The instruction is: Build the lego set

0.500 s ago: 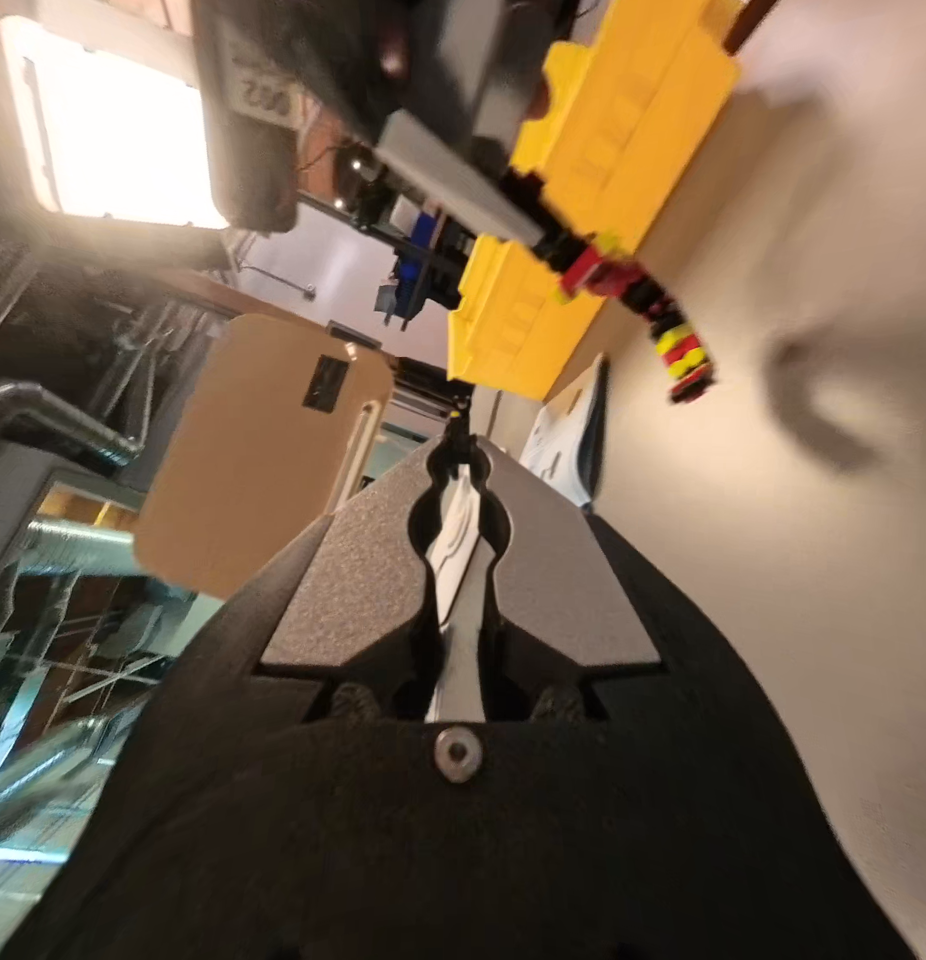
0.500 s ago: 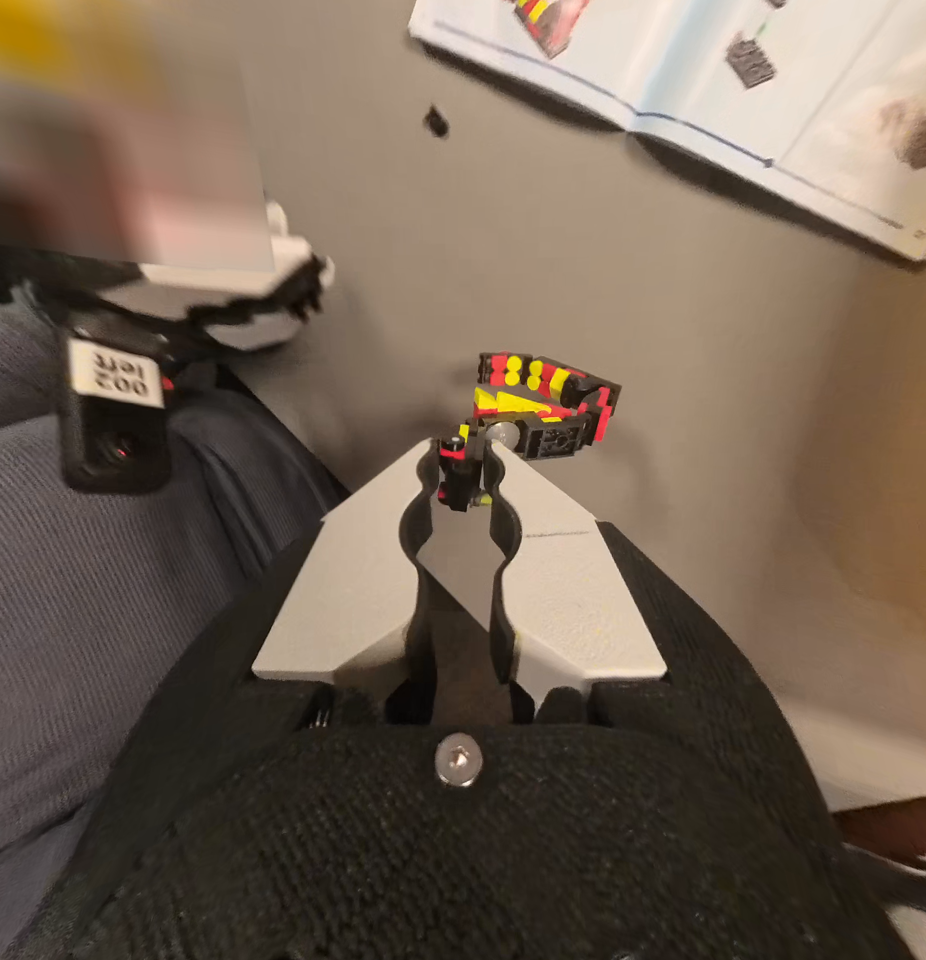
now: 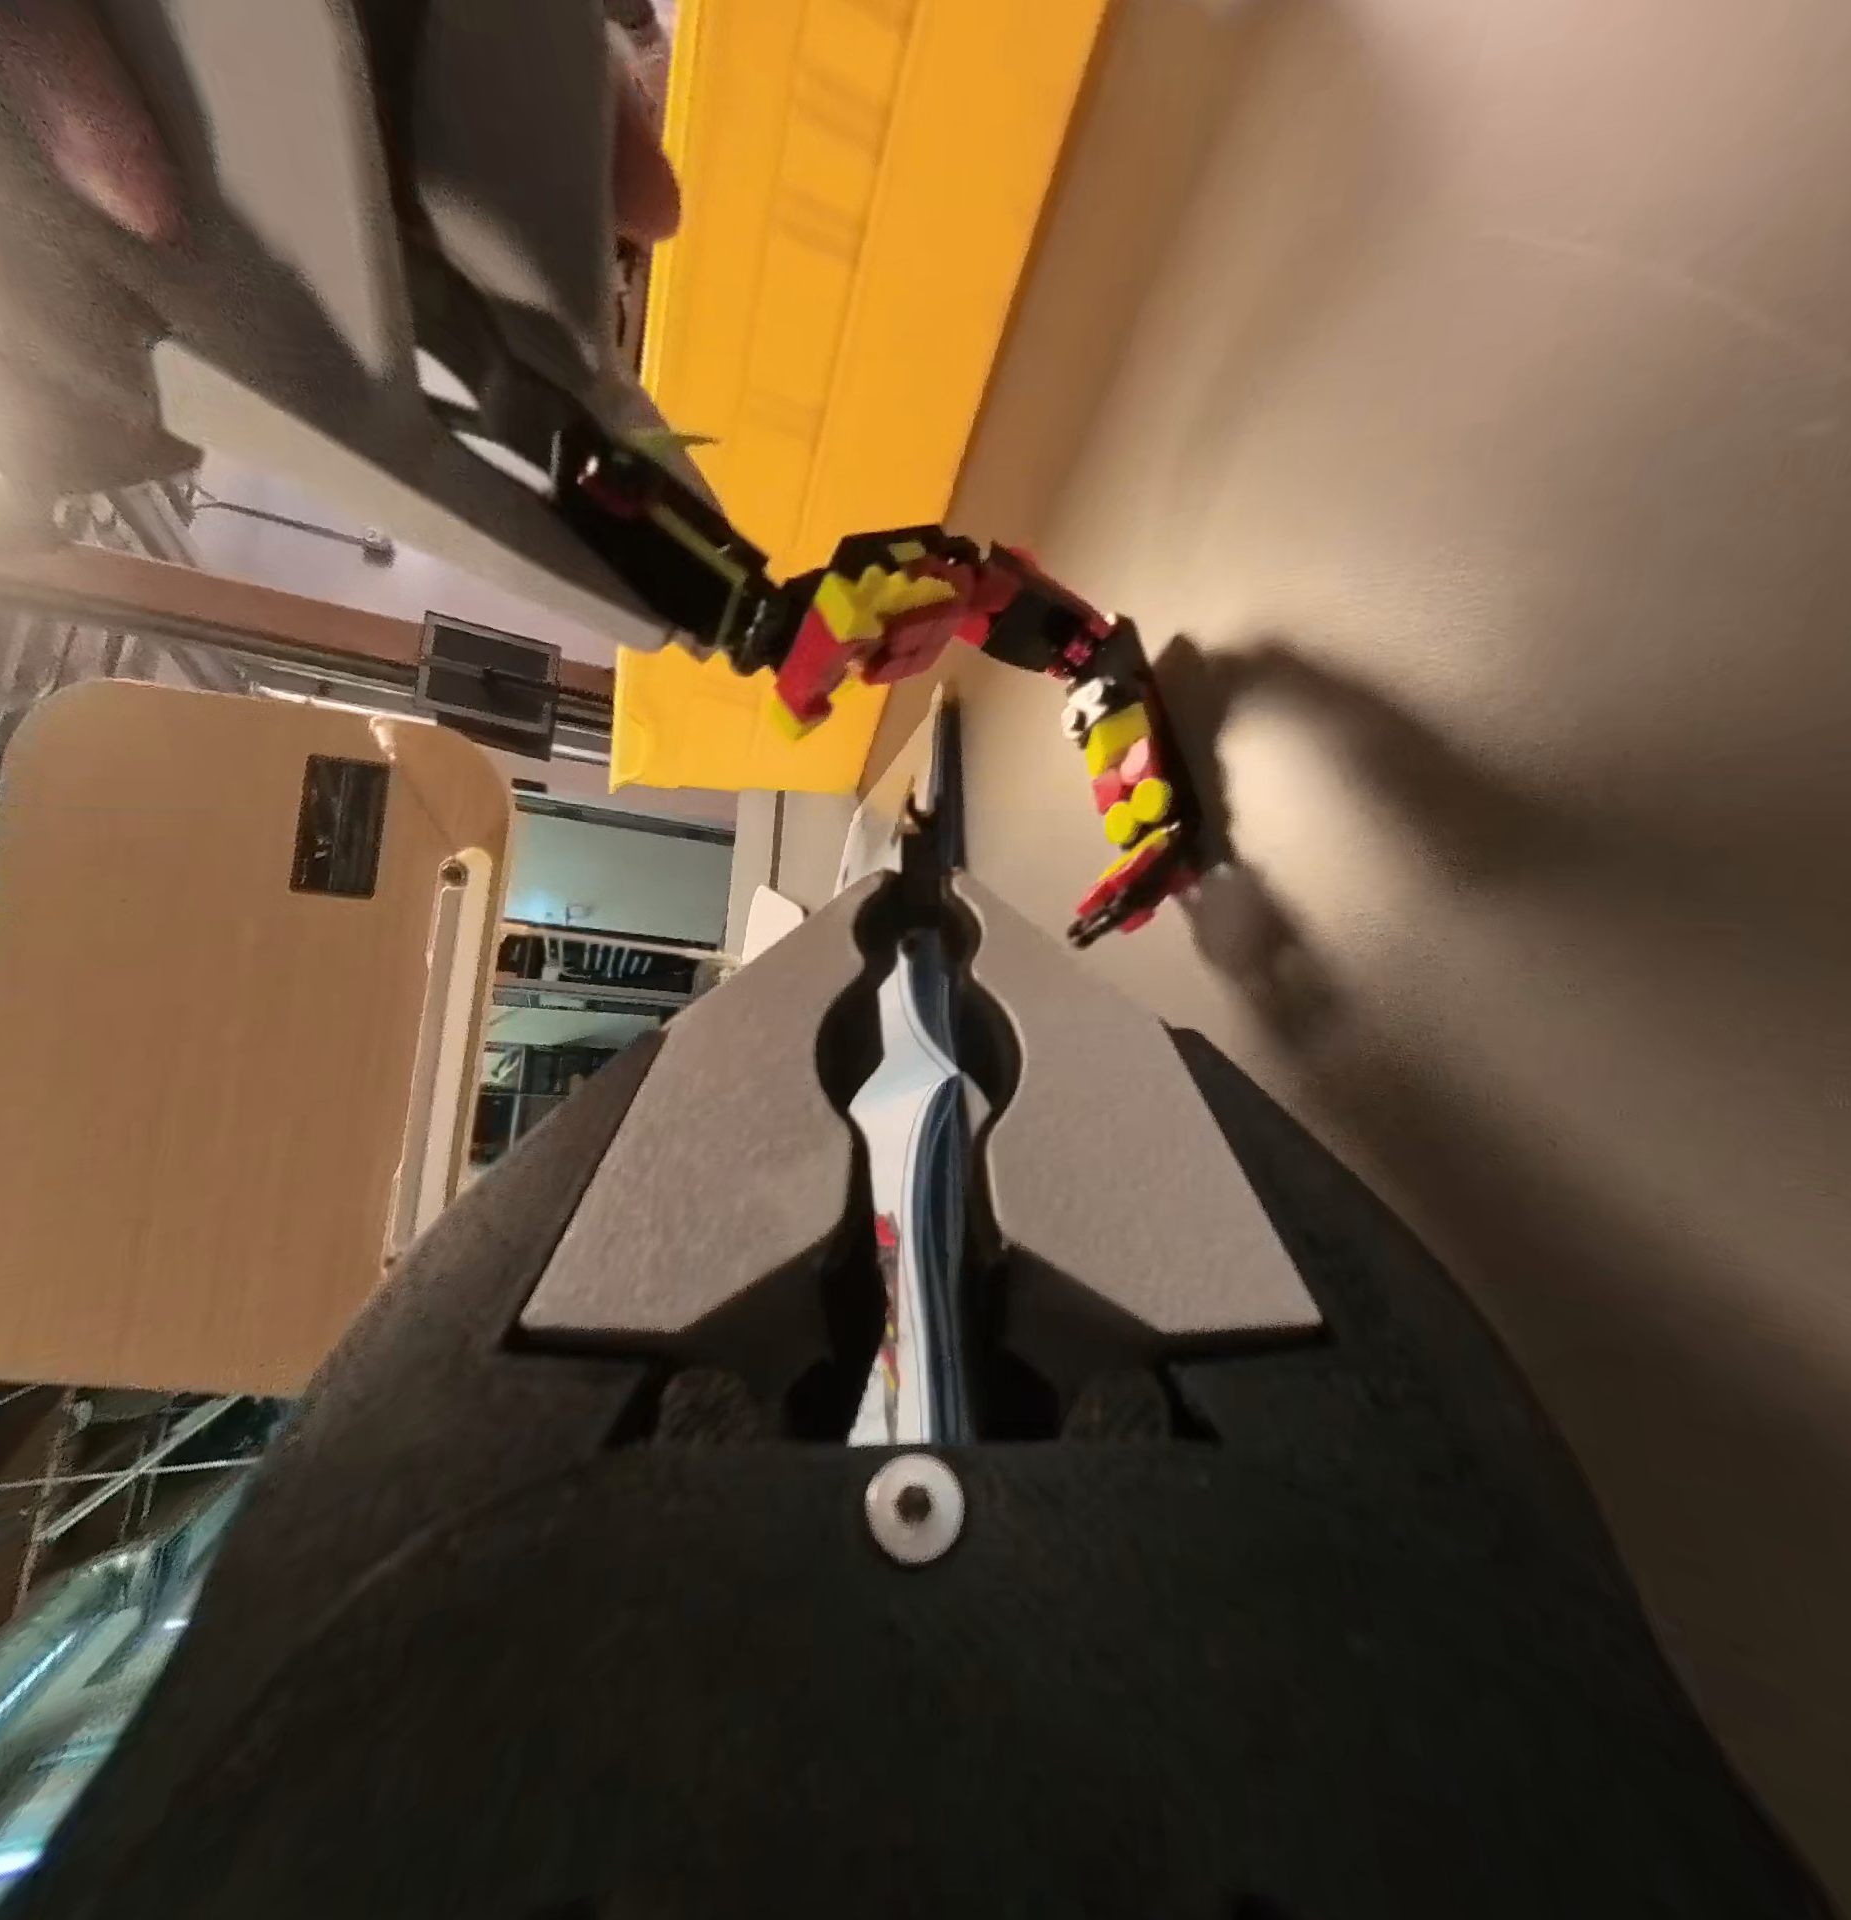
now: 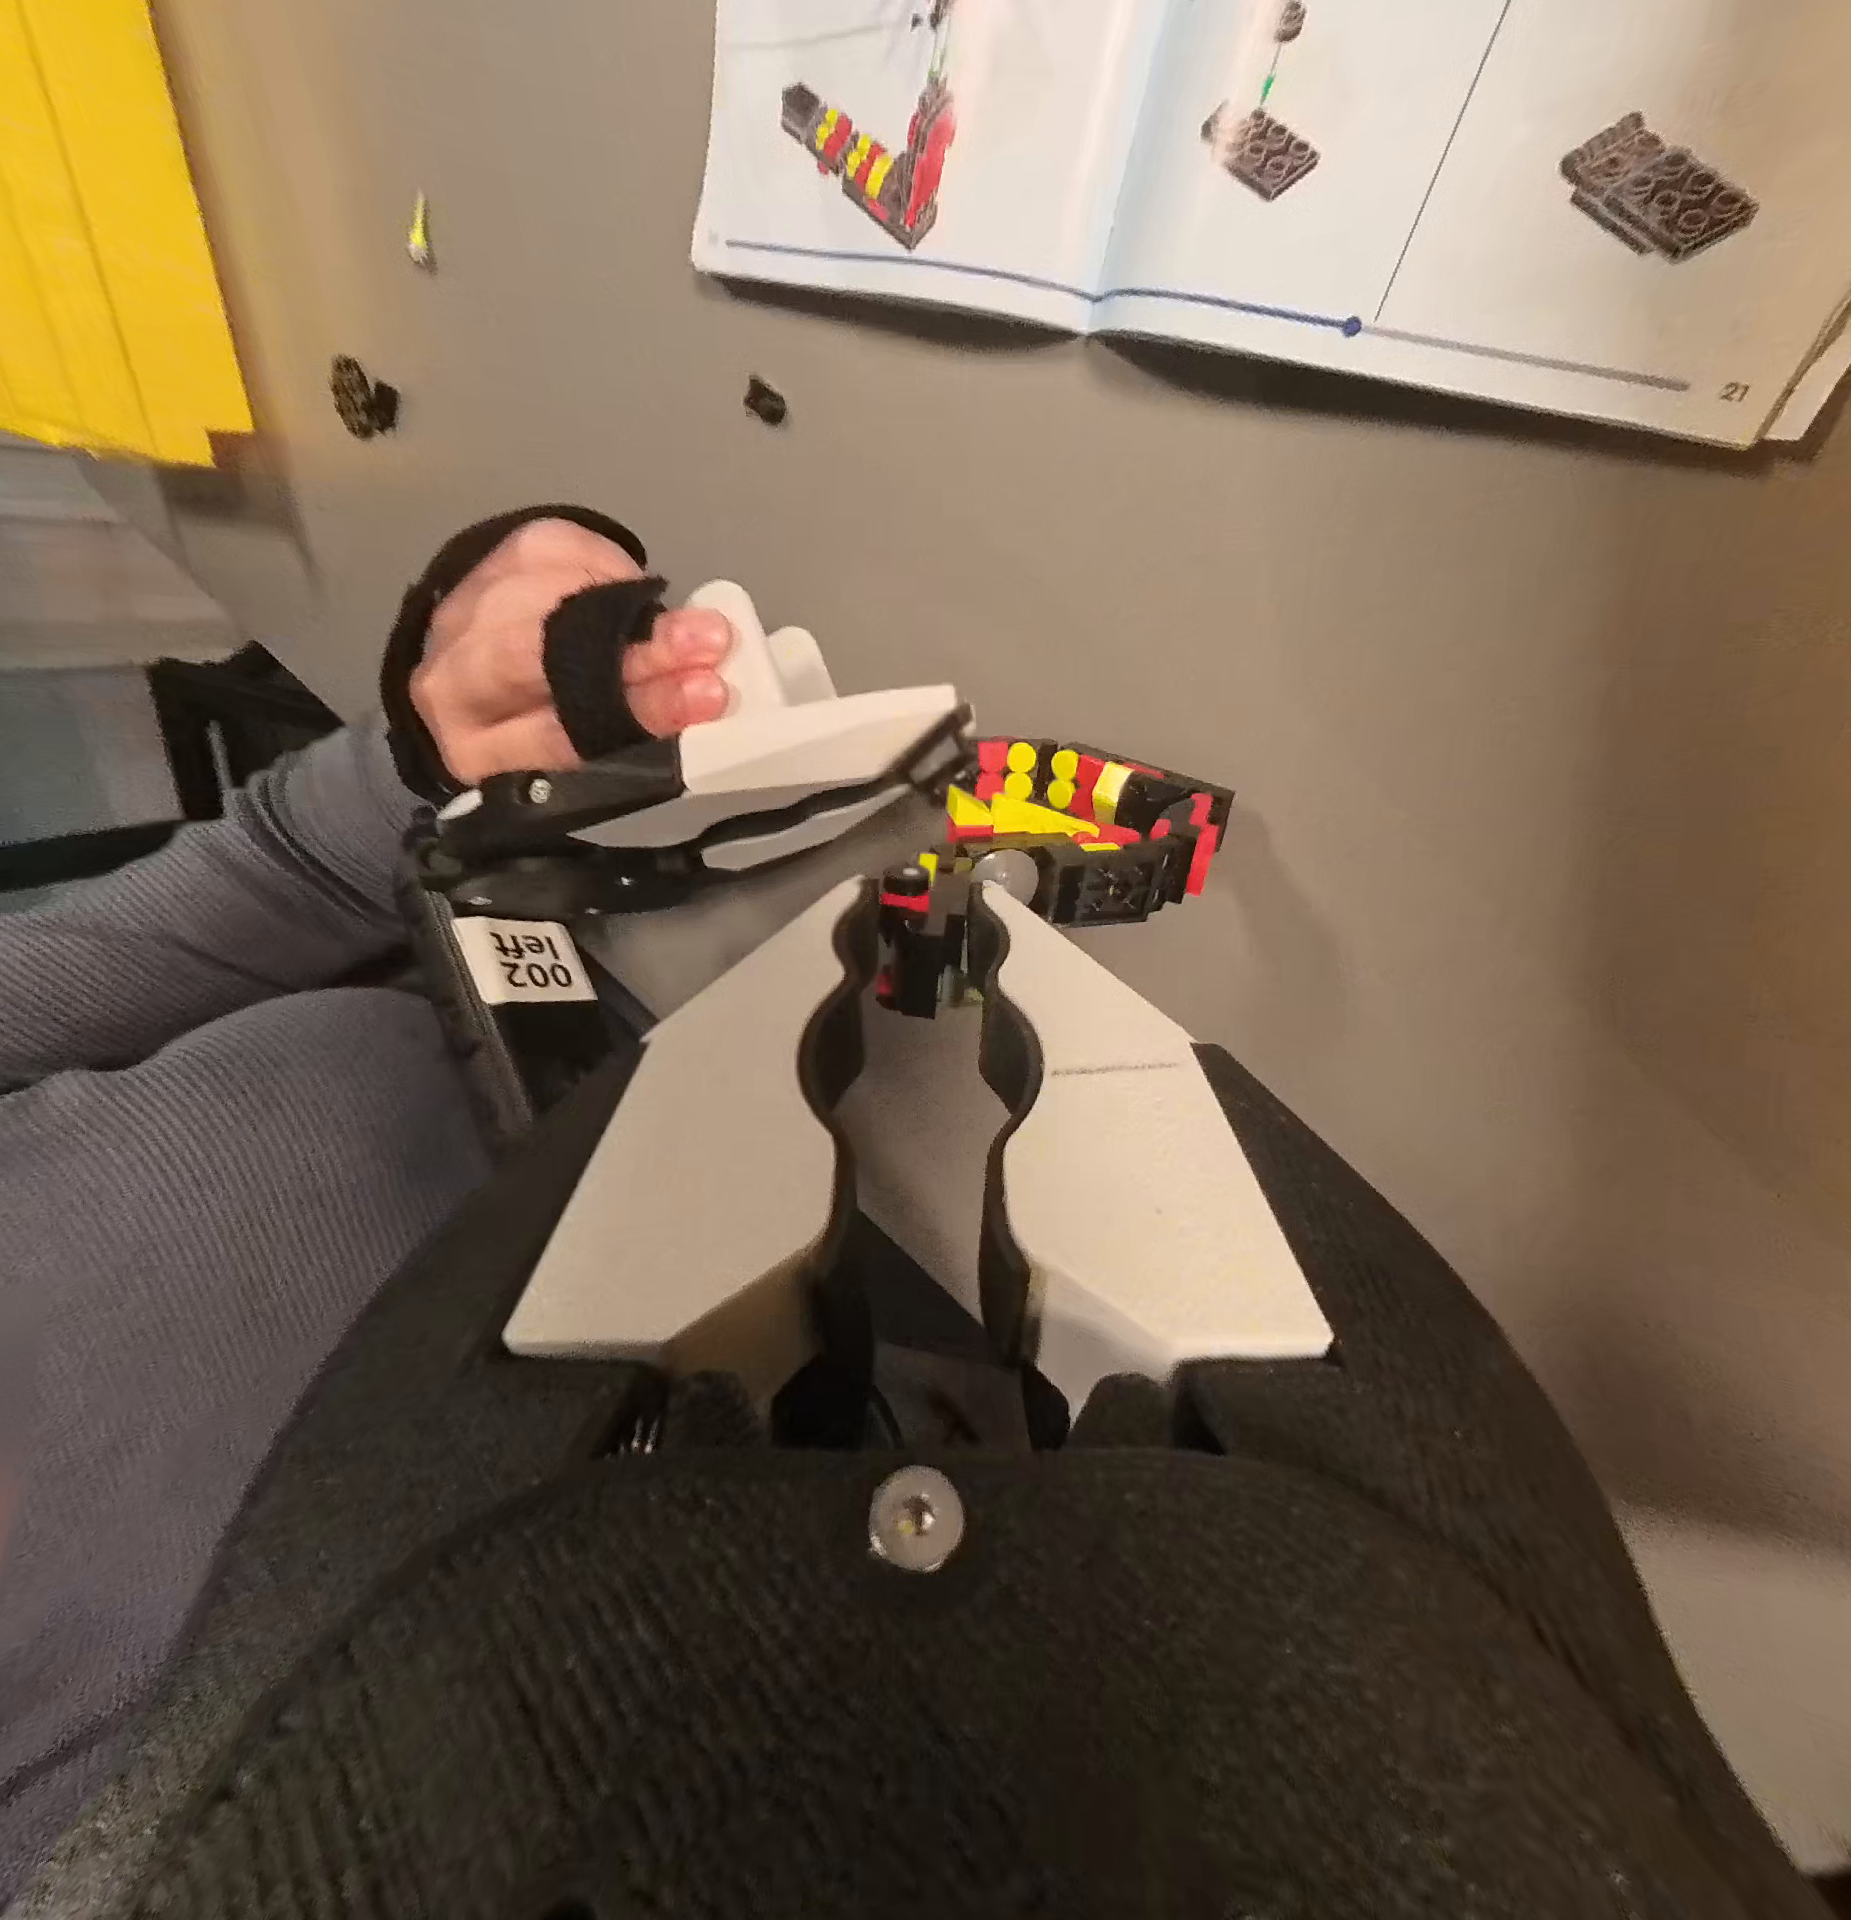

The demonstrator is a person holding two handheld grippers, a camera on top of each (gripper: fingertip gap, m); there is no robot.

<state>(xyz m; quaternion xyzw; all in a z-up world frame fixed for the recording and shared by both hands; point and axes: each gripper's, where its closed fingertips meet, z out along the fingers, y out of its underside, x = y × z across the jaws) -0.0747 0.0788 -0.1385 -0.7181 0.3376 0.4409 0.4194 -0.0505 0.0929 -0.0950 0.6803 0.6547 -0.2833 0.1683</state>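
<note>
The right hand-held gripper [image 4: 926, 914] was clamped on the black end of the red, yellow and black lego model [image 4: 1092, 831], held above the grey tabletop [image 4: 1420, 727]. The left hand-held gripper [image 4: 921, 769], its fingers nearly together on a tiny dark piece, sat just left of the model. Pressing that piece home would probably want a steady counter-grip. The open instruction booklet [image 4: 1264, 187] lay far, the yellow box [image 4: 79, 218] far left, leaving room between.

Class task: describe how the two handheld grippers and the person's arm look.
Both the right gripper and the left gripper have pale grey wedge-shaped jaws with wavy black inner edges on textured black bodies. The person wears a ribbed grey sleeve and a black fingerless glove.
</note>
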